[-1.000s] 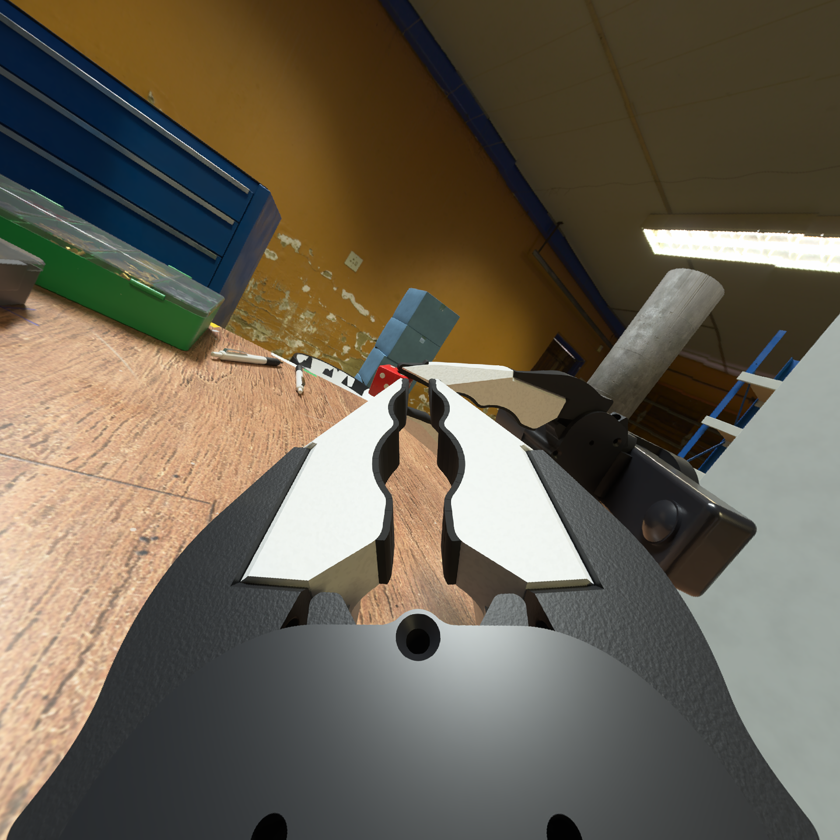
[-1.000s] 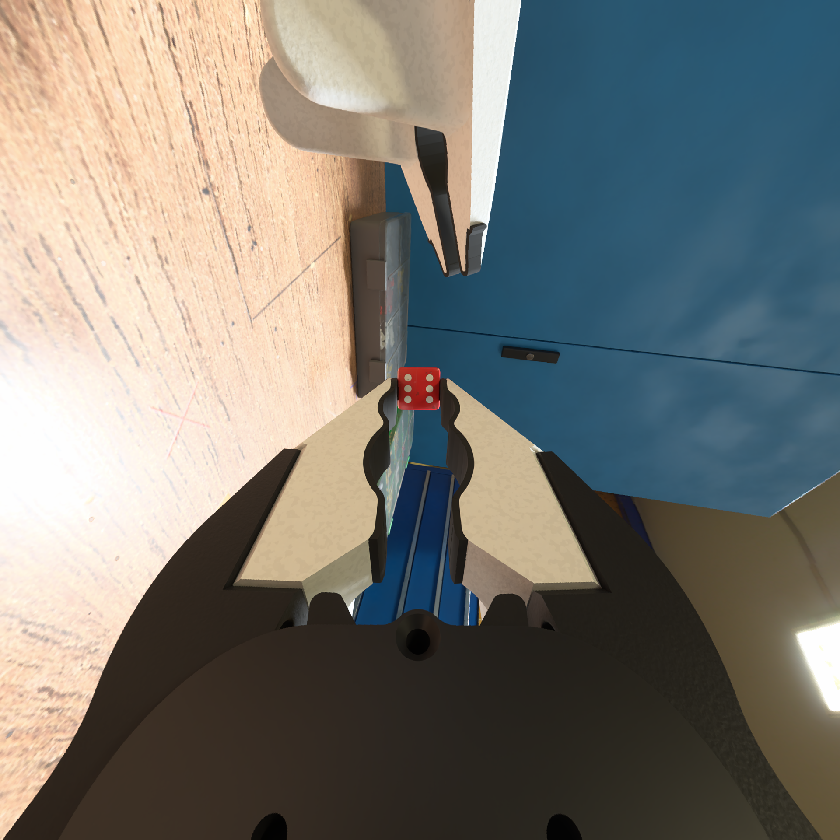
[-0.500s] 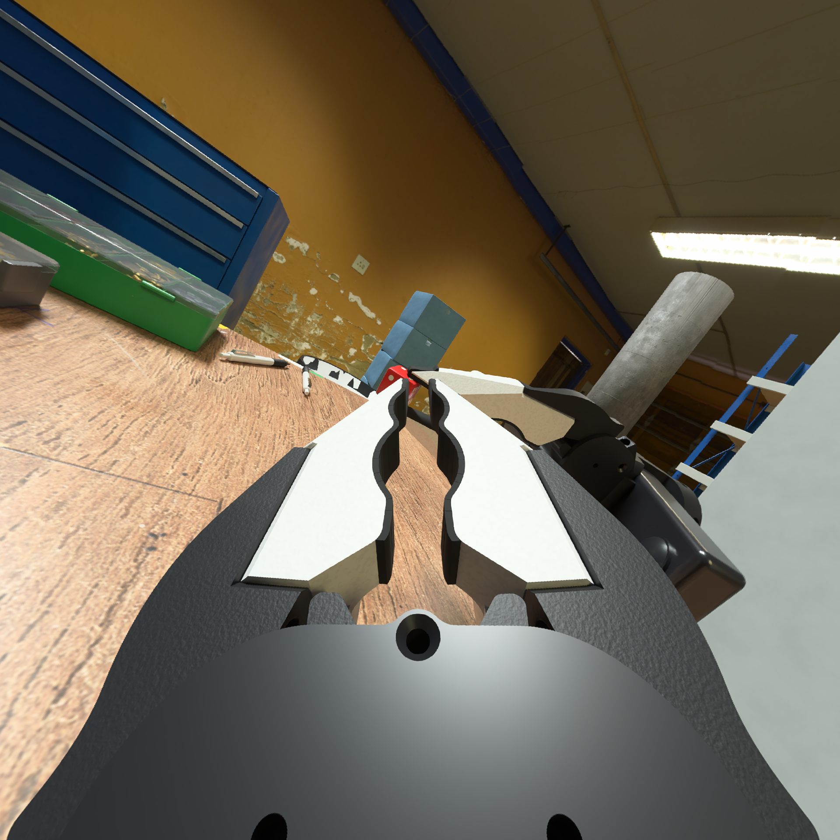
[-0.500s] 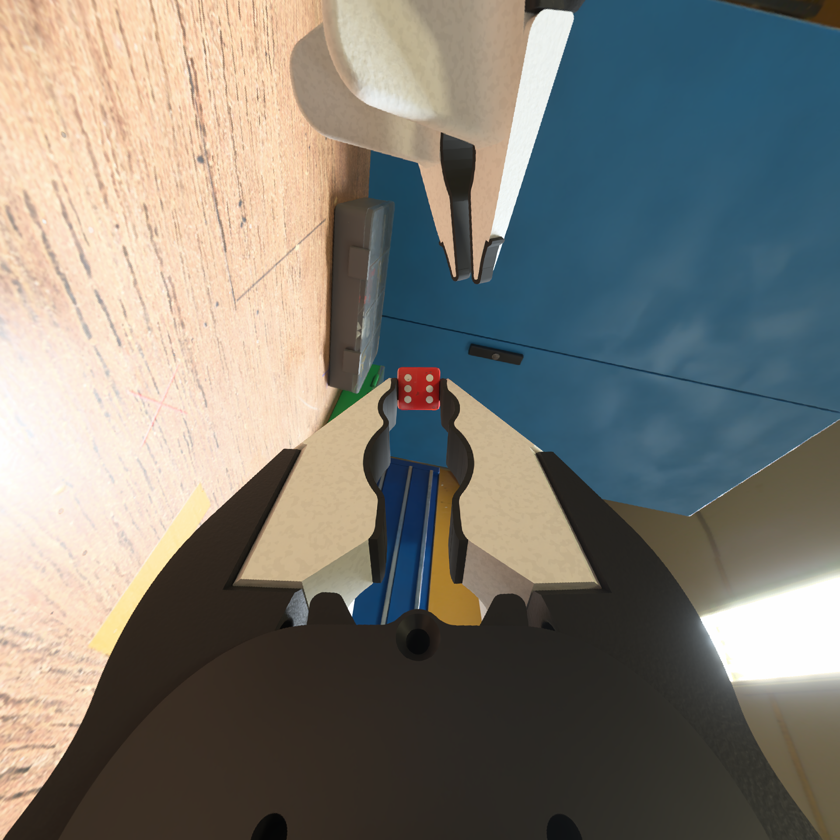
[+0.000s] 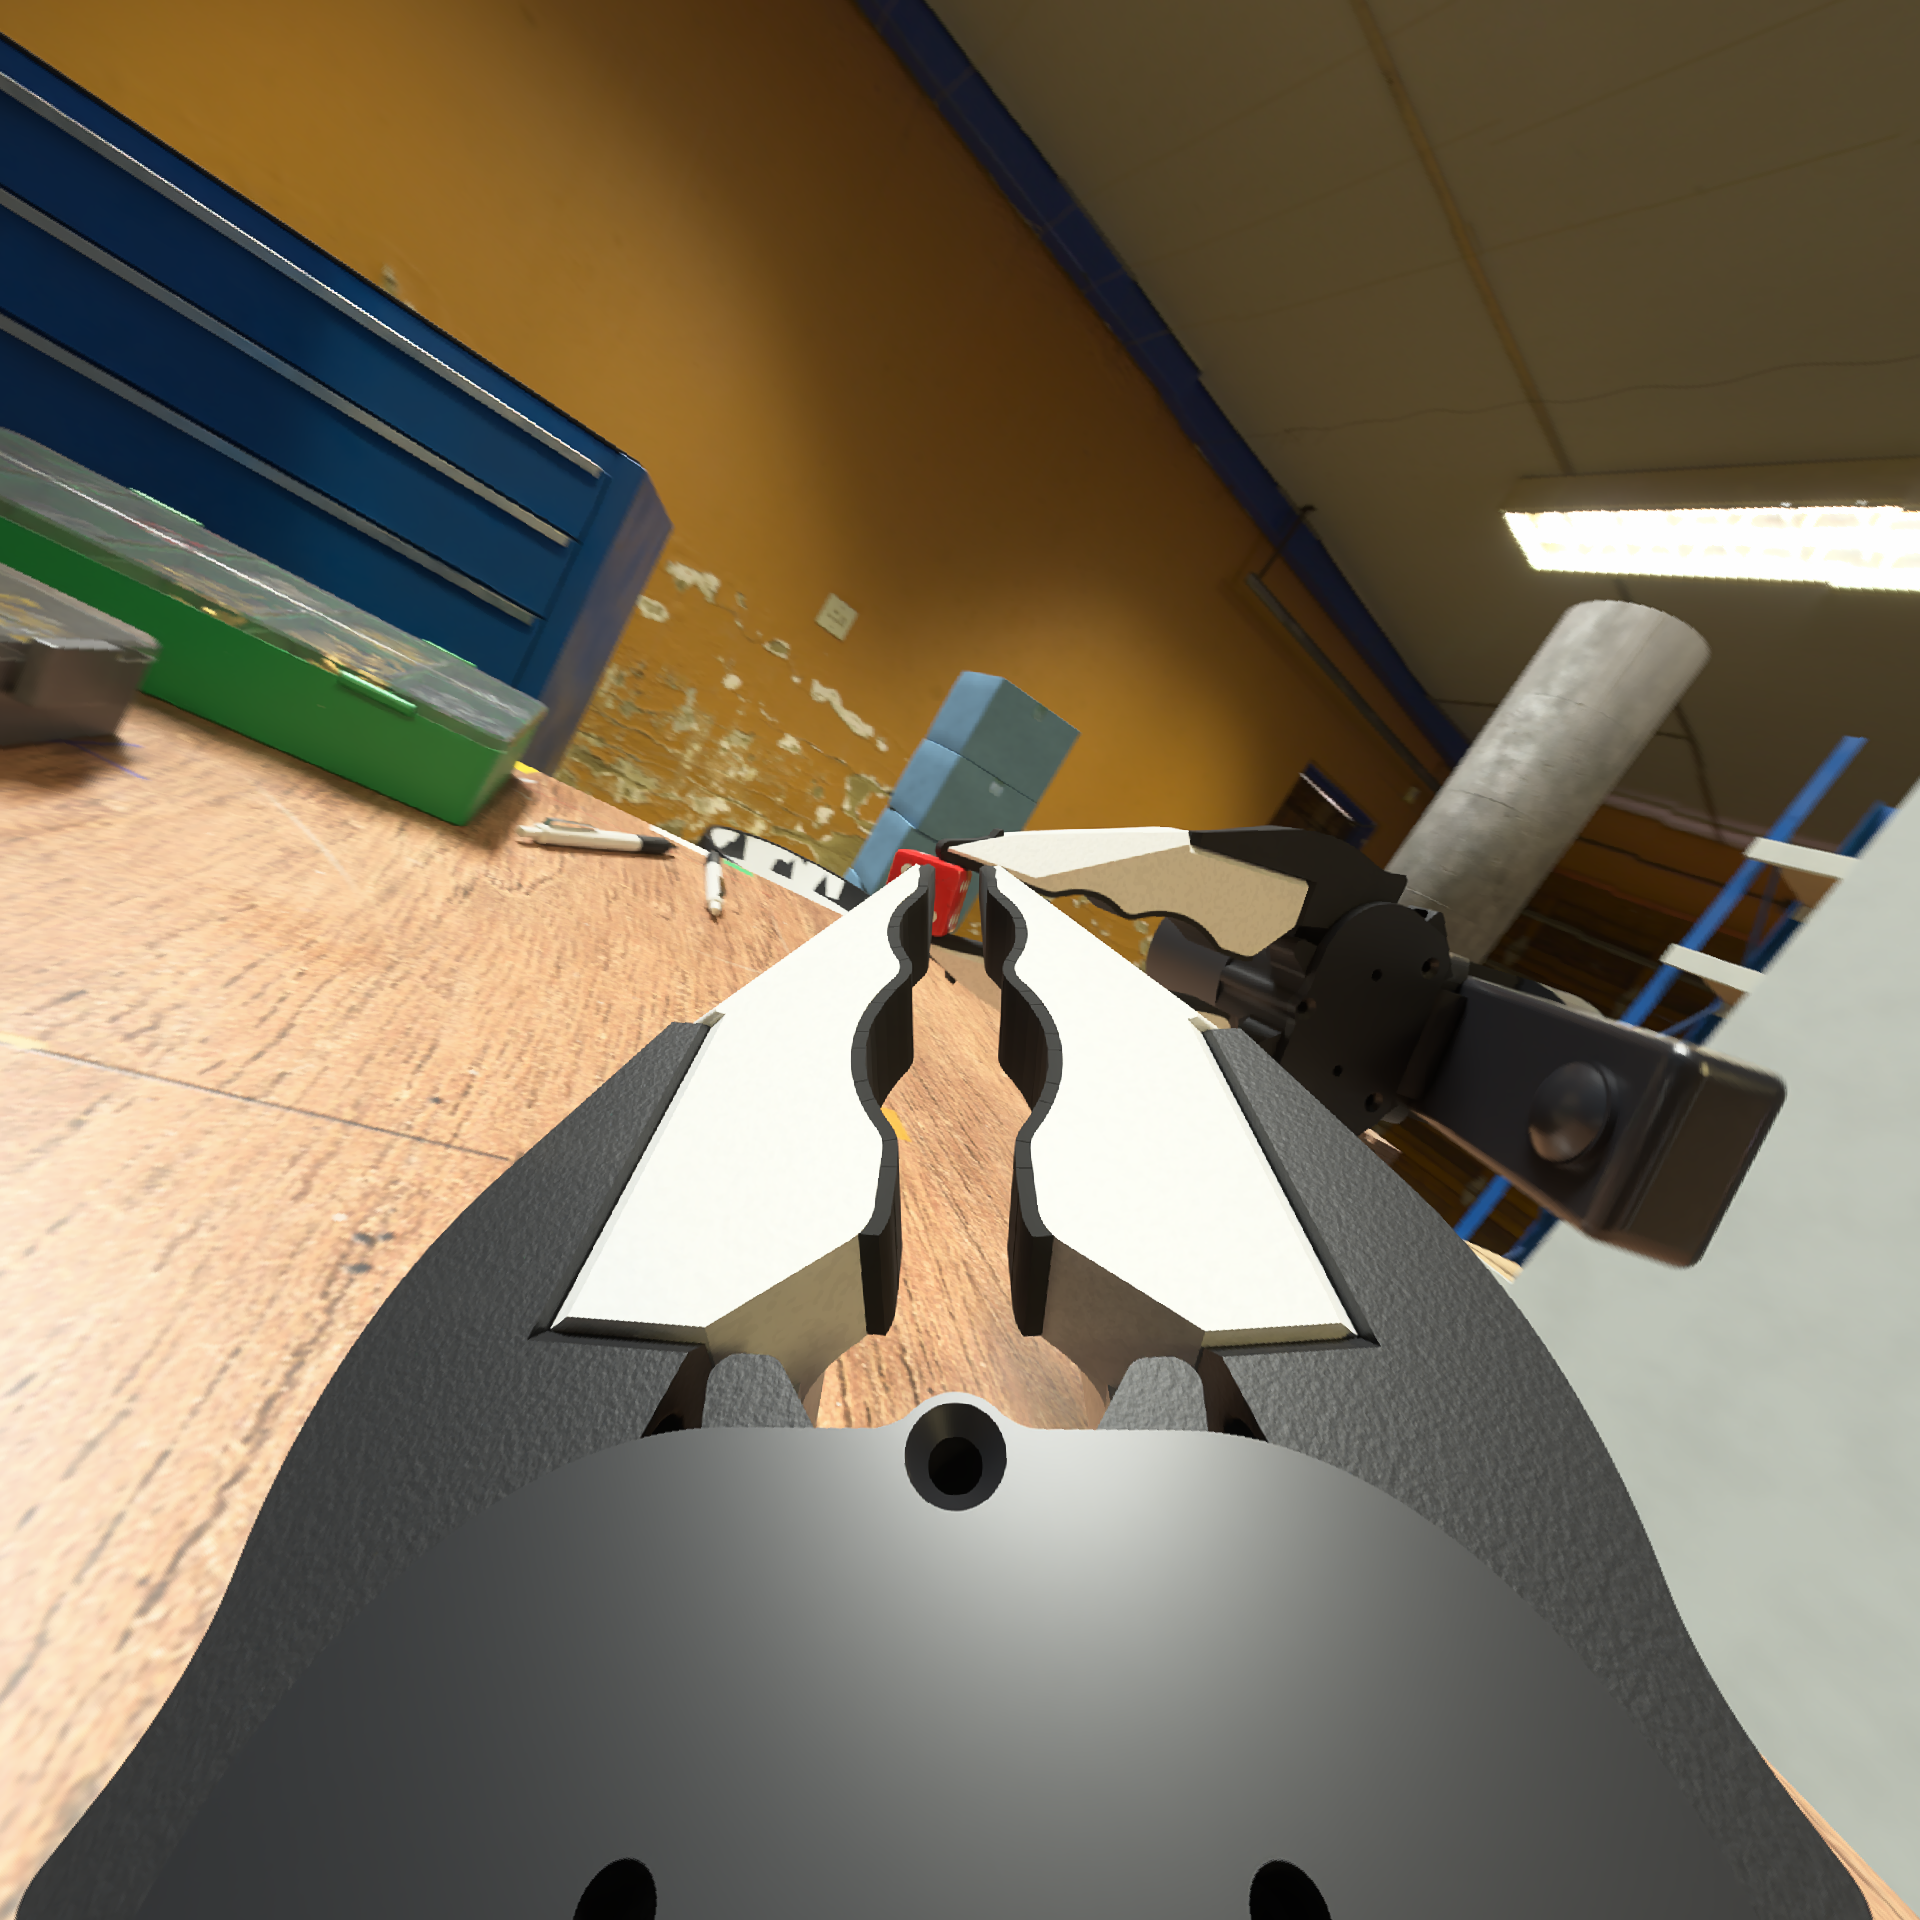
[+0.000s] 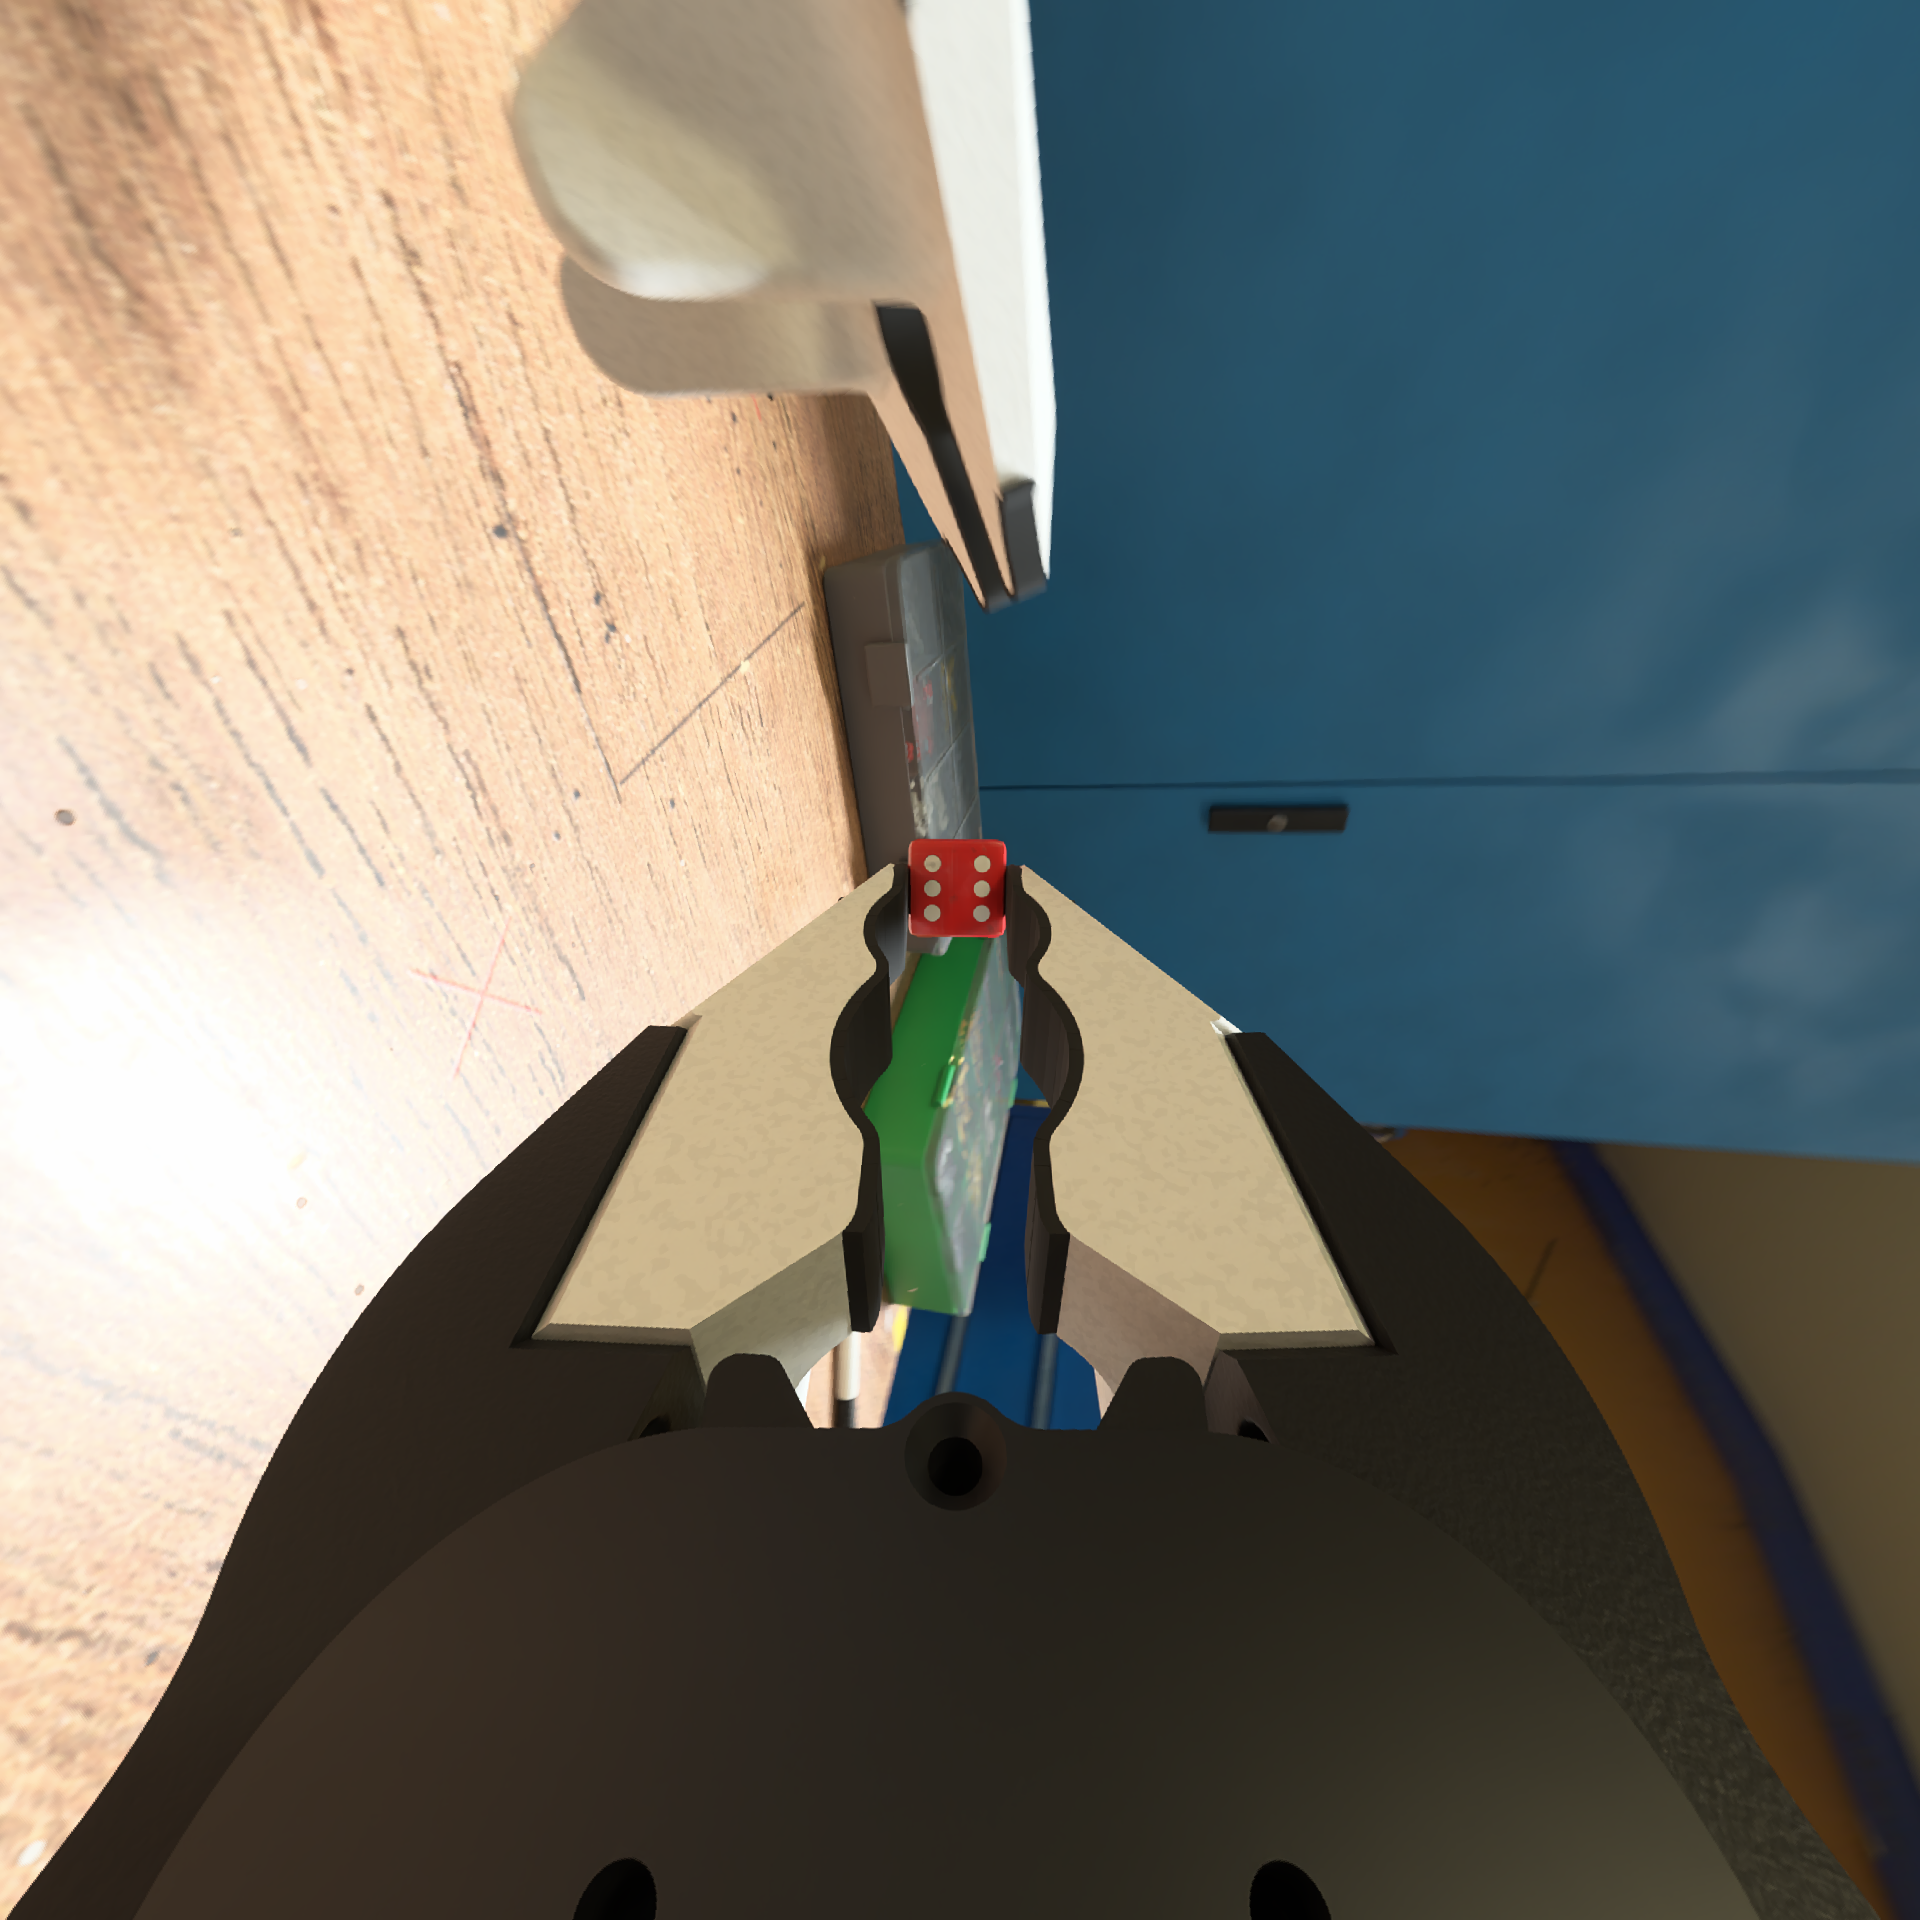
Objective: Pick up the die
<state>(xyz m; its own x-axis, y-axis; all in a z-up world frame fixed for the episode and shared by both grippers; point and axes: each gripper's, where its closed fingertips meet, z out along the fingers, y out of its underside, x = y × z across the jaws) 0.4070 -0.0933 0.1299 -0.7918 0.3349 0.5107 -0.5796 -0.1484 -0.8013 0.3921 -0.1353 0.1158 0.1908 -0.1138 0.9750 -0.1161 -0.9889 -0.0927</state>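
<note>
1. Wood, warm brown with a coarse streaked grain and thin scribed lines, forms the broad surface; a faint red cross is scratched into it in the right wrist view.
2. Blue sheet metal makes up the drawer cabinet, smooth and boxy, with long silver rails across its fronts.
3. Orange plaster covers the wall, flaking pale near its foot, and a rough grey concrete pillar rises beside it.
4. Green plastic forms the flat organiser case, rectangular with a cloudy clear lid, lying on the surface against the cabinet; a smaller grey case lies next to it.
5. Grey-blue blocks stand stacked beyond the surface edge.
6. Left claw: pebbled dark-grey body, smooth white wavy-edged fingers, tips narrowly apart with nothing between them, hanging above the surface.
7. Right claw: dark brown body, speckled beige fingers, closed tight on the die, tips close to the left claw's tips.
8. Two slim white pens lie on the surface near the green case.
9. Glossy red plastic, rounded corners: the die sits pinched at the right claw's fingertips, clear of the surface, its six pale pips facing the camera. No legible writing shows anywhere.
</note>
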